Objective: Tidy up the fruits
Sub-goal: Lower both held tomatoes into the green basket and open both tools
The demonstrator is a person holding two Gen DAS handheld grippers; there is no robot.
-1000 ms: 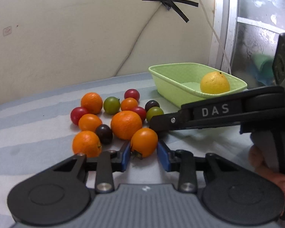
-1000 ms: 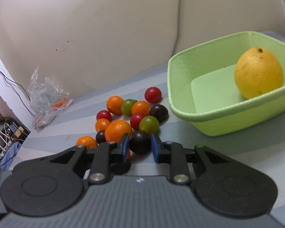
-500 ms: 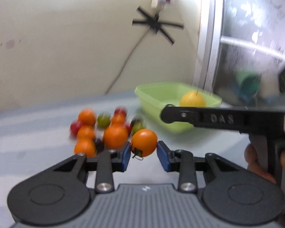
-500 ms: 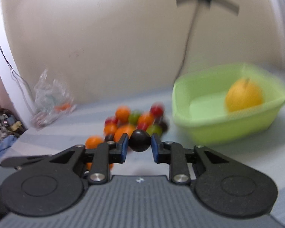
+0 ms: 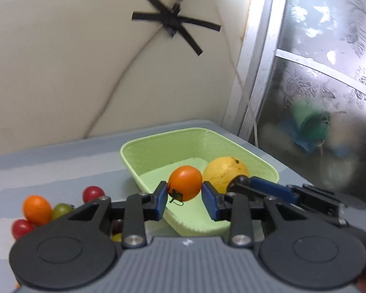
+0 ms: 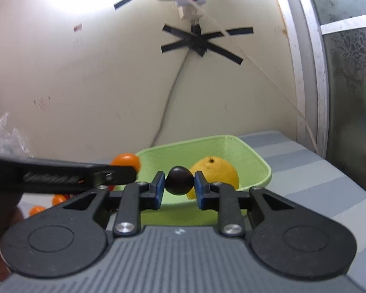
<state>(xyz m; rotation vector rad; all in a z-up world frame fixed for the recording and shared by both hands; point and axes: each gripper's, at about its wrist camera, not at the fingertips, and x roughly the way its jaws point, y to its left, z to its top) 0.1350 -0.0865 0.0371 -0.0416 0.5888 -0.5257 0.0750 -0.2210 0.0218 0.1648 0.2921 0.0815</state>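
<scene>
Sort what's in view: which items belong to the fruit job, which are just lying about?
Job:
- round orange tomato, in left hand-held gripper
- dark round tomato, in right hand-held gripper
- green plastic basket
- yellow citrus
- loose tomatoes

Lying about:
- black tape cross
- crumpled plastic bag

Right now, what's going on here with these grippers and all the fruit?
A person is sorting fruit with two handheld grippers. The left gripper is shut on an orange cherry tomato, and the right gripper is shut on a dark, nearly black cherry tomato. Both are held over the light green basket, which has only a yellow citrus fruit in it. More small tomatoes wait on the striped cloth.
</scene>
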